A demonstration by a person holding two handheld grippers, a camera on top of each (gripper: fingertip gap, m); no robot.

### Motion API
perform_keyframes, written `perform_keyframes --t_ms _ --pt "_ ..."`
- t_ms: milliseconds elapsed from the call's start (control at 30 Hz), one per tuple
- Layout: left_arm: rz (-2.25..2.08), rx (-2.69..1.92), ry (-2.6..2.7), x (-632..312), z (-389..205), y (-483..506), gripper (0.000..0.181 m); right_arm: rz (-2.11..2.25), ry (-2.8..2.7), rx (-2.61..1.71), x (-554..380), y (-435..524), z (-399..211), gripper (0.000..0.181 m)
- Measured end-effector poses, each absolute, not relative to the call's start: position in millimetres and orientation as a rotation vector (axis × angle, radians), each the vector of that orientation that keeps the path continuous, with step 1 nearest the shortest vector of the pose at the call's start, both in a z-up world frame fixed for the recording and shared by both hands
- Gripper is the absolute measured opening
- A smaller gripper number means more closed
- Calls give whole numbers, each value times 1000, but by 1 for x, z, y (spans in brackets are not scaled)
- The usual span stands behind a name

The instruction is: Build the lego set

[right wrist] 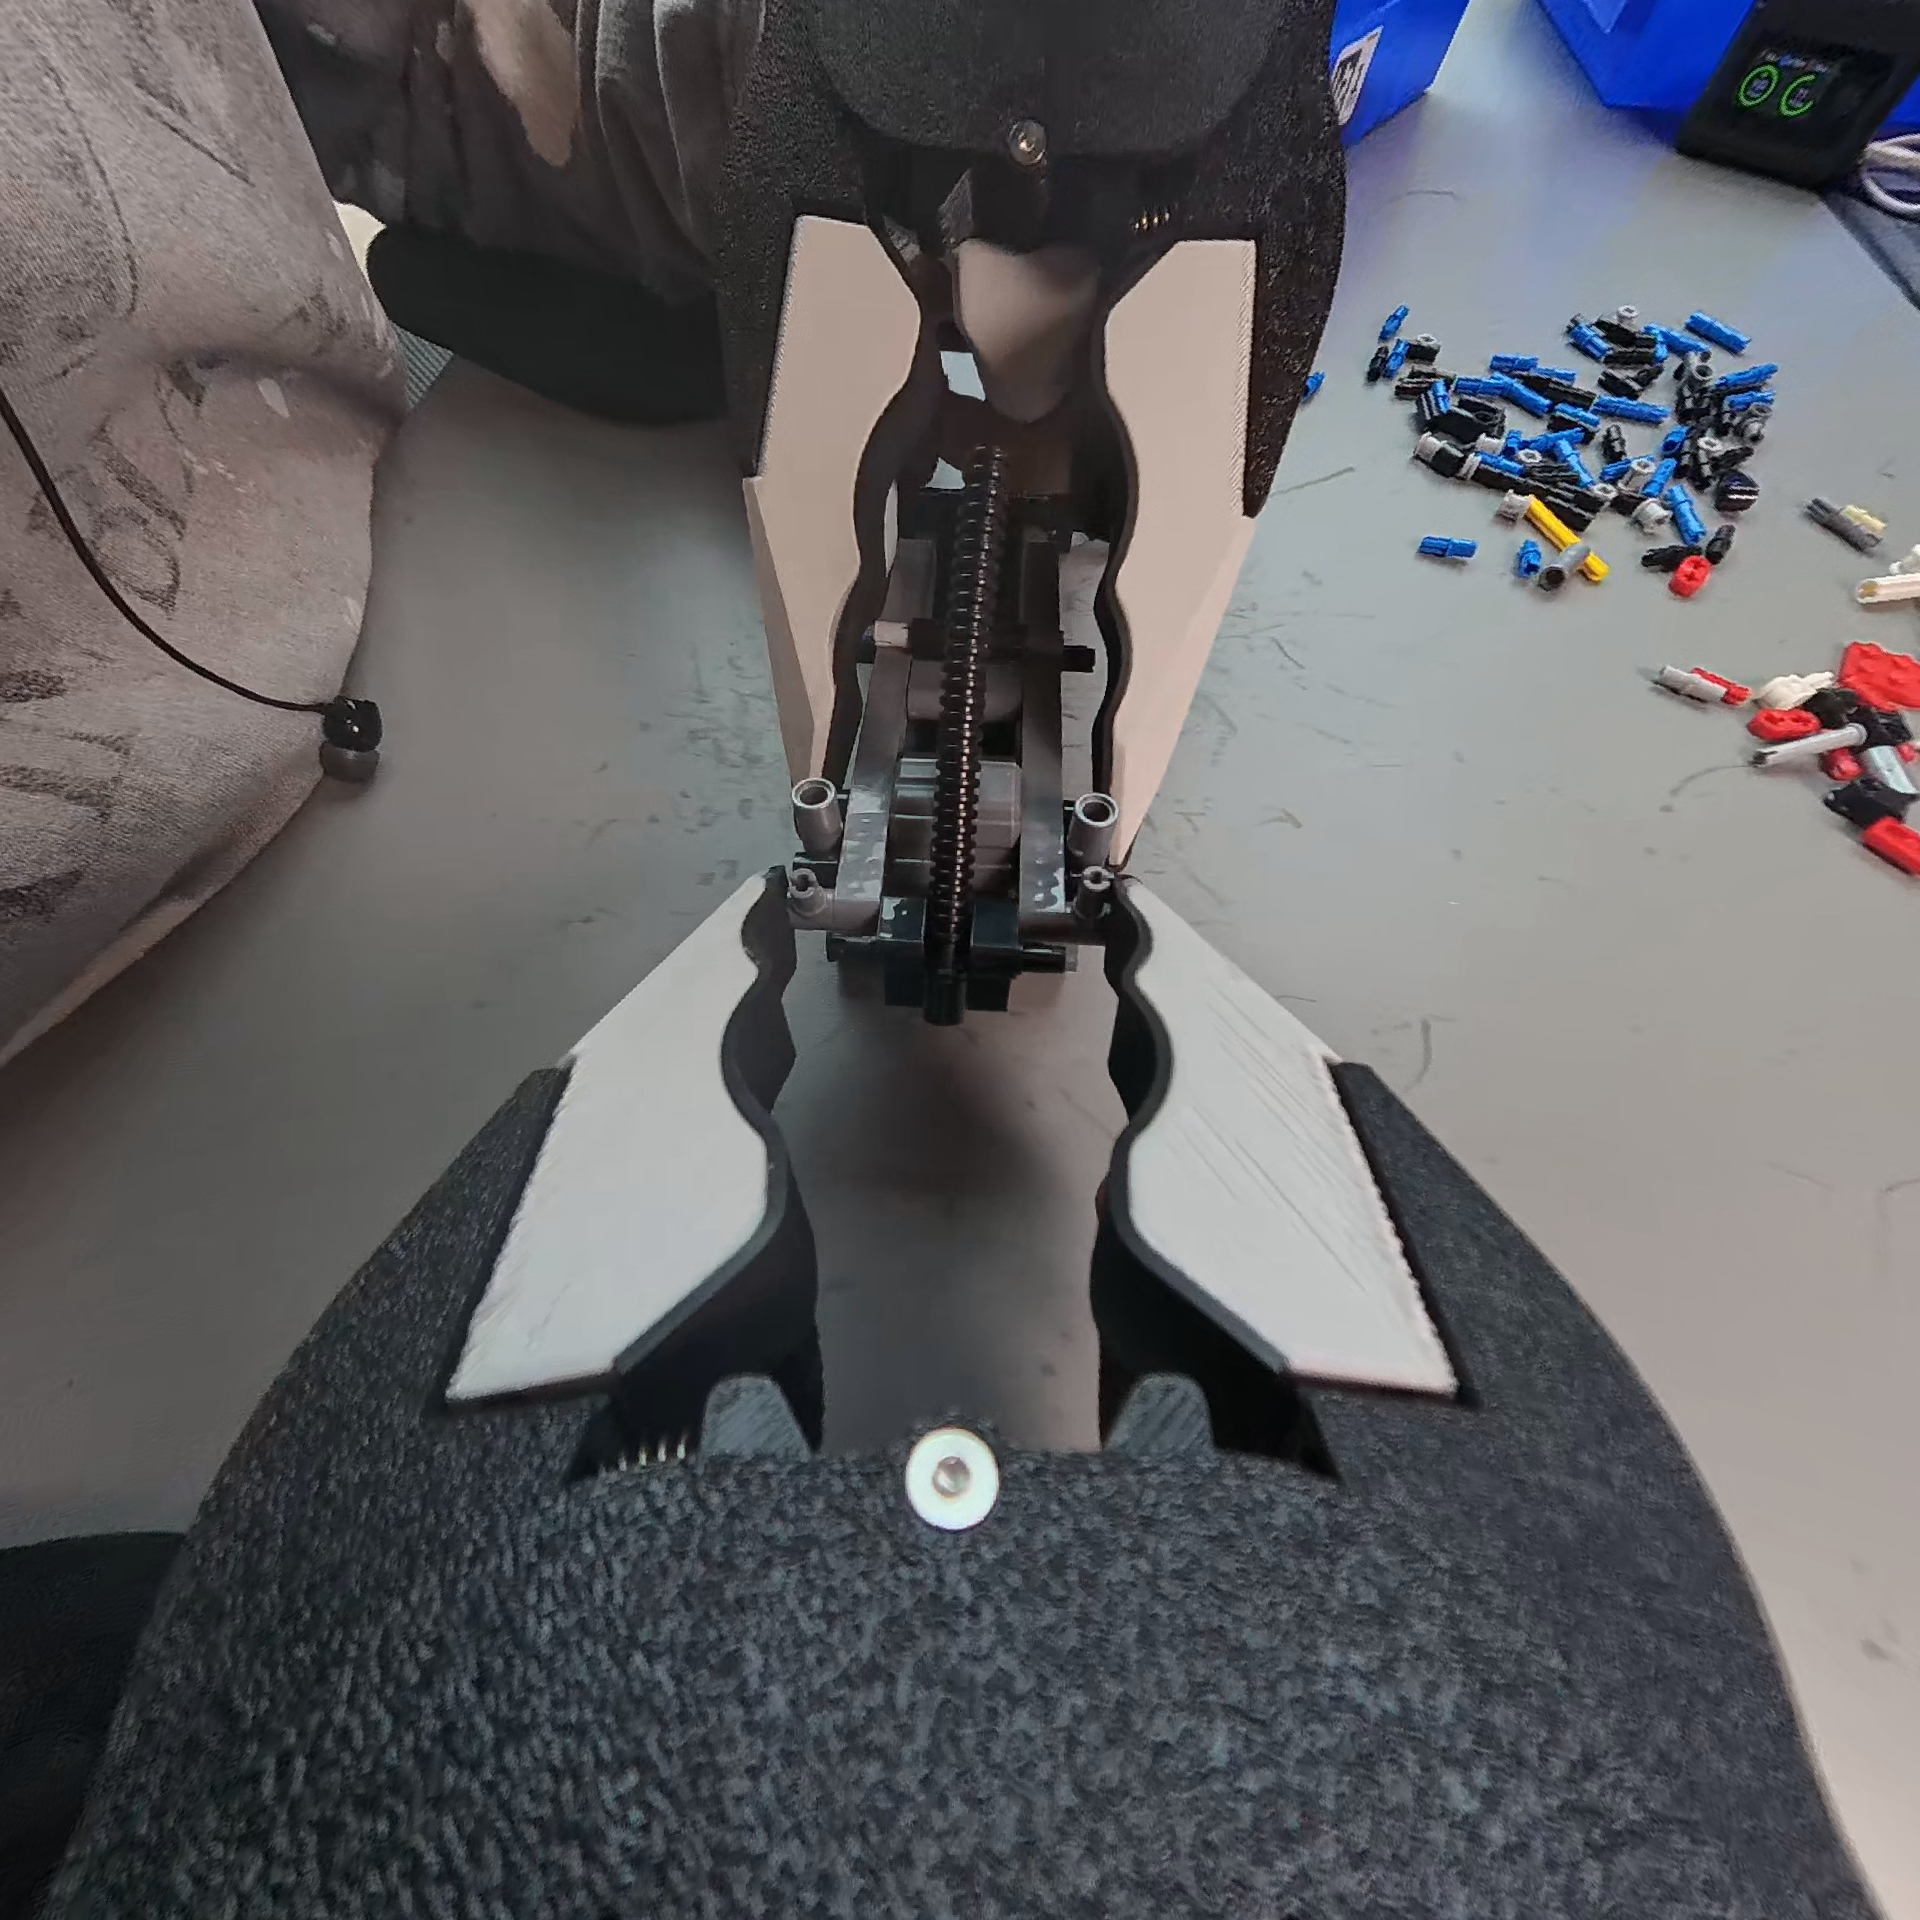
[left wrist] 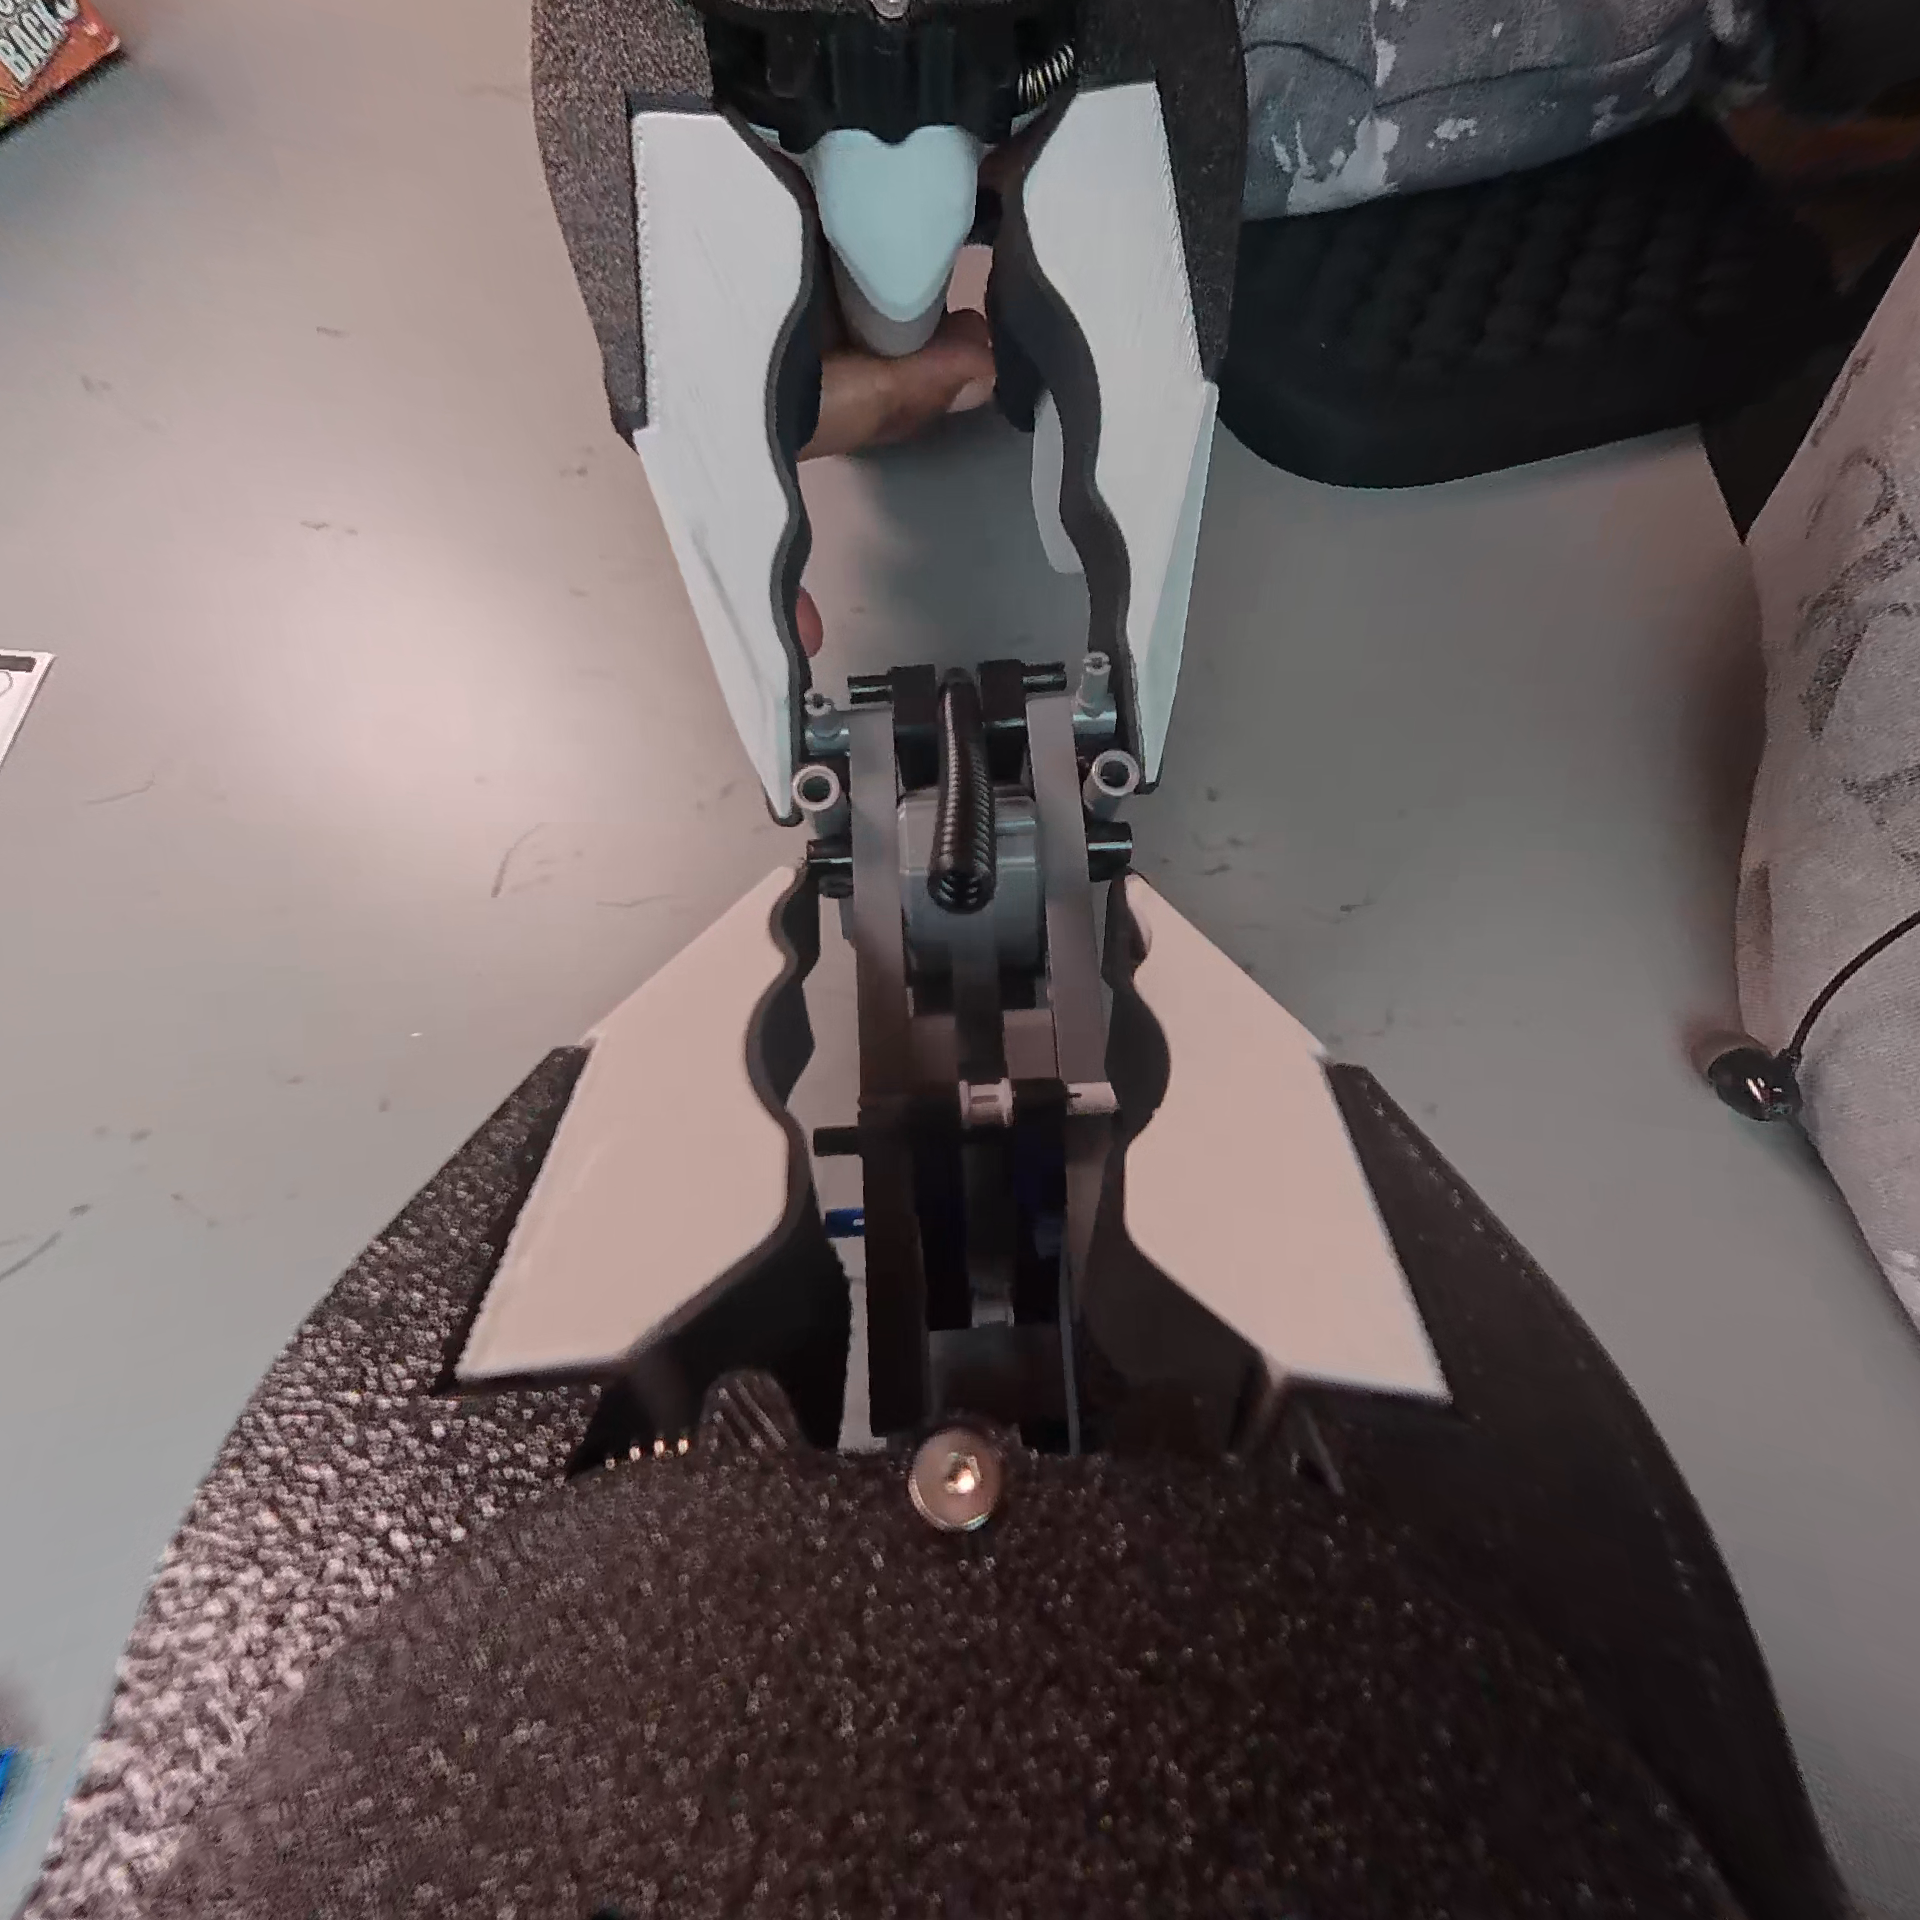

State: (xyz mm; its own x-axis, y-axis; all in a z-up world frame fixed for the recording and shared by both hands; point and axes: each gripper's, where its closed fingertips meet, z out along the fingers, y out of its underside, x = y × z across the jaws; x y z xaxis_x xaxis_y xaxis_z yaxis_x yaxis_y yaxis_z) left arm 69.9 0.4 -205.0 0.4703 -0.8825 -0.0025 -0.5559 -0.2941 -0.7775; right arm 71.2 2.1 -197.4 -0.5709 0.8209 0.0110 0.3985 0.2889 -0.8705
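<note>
A black and grey lego assembly [left wrist: 961,940] with a black ribbed hose along its top is held above the grey table [left wrist: 312,623] between both grippers, which face each other. My left gripper [left wrist: 961,883] is shut on the assembly, which runs deep between its fingers. My right gripper [left wrist: 966,800] comes from the far side and pinches the assembly's far end at its grey connectors. In the right wrist view my right gripper [right wrist: 945,883] is shut on the near end of the assembly [right wrist: 951,810]. The left gripper [right wrist: 971,821] encloses the rest of it.
A pile of loose blue, black and grey lego pieces [right wrist: 1579,436] and some red ones [right wrist: 1849,727] lie to the right. Blue bins [right wrist: 1392,62] and a small black device [right wrist: 1787,94] stand behind them. A person's grey patterned garment [left wrist: 1829,831] with a beaded cord [left wrist: 1756,1086] borders the table. My two grippers' fingertips are within a few centimetres of each other.
</note>
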Motion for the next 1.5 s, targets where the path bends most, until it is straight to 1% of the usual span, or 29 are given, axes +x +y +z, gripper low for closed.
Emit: perform_keyframes --t_ms 200,300,333,367,533,767,1100,1233,1500 --pt "-592 -2000 1175 69 -204 0 59 1215 -2080 -1110 70 4 -197 61" --pt "-575 -1996 1168 67 -201 -1 63 1215 -2046 -1102 69 6 -193 63" --pt "-572 -2001 1166 68 -201 -1 63 1217 -2049 -1097 69 5 -193 61" --pt "-553 -2004 1168 68 -203 -1 59 1219 -2054 -1093 69 3 -193 61" --pt "-521 -2003 1194 68 -204 -2 56 1194 -2077 -1050 70 0 -193 58" --pt "-472 -1975 1254 72 -204 -9 55 1049 -2124 -981 75 -9 -192 57" --pt "-96 -1764 1349 75 -196 -17 57 895 -2018 -761 78 -16 -186 60" --pt "-84 -1730 1358 74 -196 -16 57 927 -1997 -767 78 -17 -184 61" --pt "-157 -1716 1373 75 -197 -19 57 927 -2030 -756 79 -21 -185 58"
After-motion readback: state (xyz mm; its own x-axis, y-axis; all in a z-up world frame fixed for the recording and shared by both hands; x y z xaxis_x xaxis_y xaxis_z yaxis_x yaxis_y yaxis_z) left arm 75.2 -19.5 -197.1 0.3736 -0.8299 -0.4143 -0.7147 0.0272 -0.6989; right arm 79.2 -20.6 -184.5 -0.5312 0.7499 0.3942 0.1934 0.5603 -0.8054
